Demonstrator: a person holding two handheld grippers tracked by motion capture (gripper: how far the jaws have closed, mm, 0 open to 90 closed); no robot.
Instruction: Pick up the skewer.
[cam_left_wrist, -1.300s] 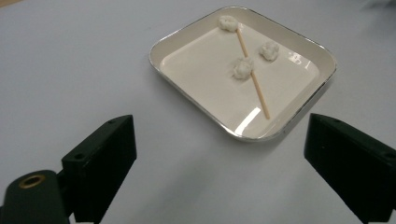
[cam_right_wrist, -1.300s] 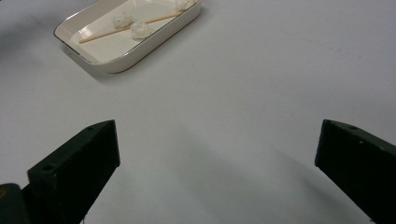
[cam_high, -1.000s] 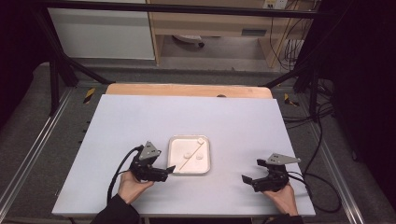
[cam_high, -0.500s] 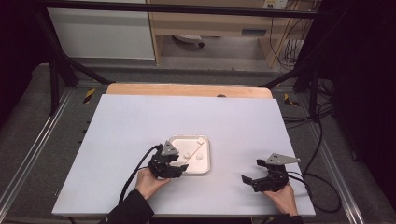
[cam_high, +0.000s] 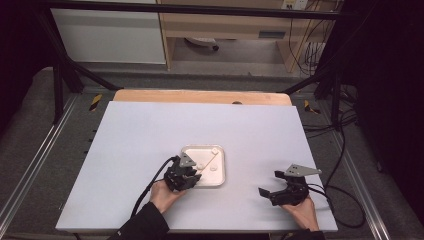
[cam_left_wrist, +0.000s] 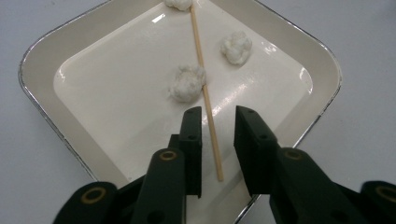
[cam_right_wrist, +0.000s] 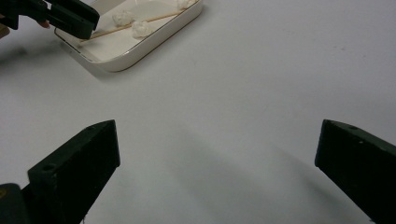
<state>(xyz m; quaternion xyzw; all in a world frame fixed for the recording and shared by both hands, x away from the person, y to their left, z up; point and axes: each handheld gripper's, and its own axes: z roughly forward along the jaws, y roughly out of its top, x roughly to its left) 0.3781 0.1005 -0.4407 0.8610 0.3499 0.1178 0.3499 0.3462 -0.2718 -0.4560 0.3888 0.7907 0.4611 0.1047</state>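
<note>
The work surface is a pale grey-white table (cam_high: 150, 150) with a wooden strip (cam_high: 200, 96) along its far edge; it stands in a dim room with a black frame, a white cabinet (cam_high: 107, 35) and loose cables on the floor beyond. A cream square tray (cam_high: 218, 175) rests on the table in front of the person, slightly left of centre. In it lies a thin wooden skewer (cam_left_wrist: 205, 88) — its long axis runs diagonally across the tray floor, from the near end between the jaws toward the far corner. Three white fluffy lumps (cam_left_wrist: 187, 81) sit beside it, one touching the stick. The left gripper (cam_left_wrist: 218, 135) is over the tray's near corner; its jaws have just been closing and now straddle the skewer's near end with a narrow gap on each side, pads not pressing. The right gripper (cam_high: 276, 192) rests on bare table well right of the tray — jaws spread wide, nothing between them.
</note>
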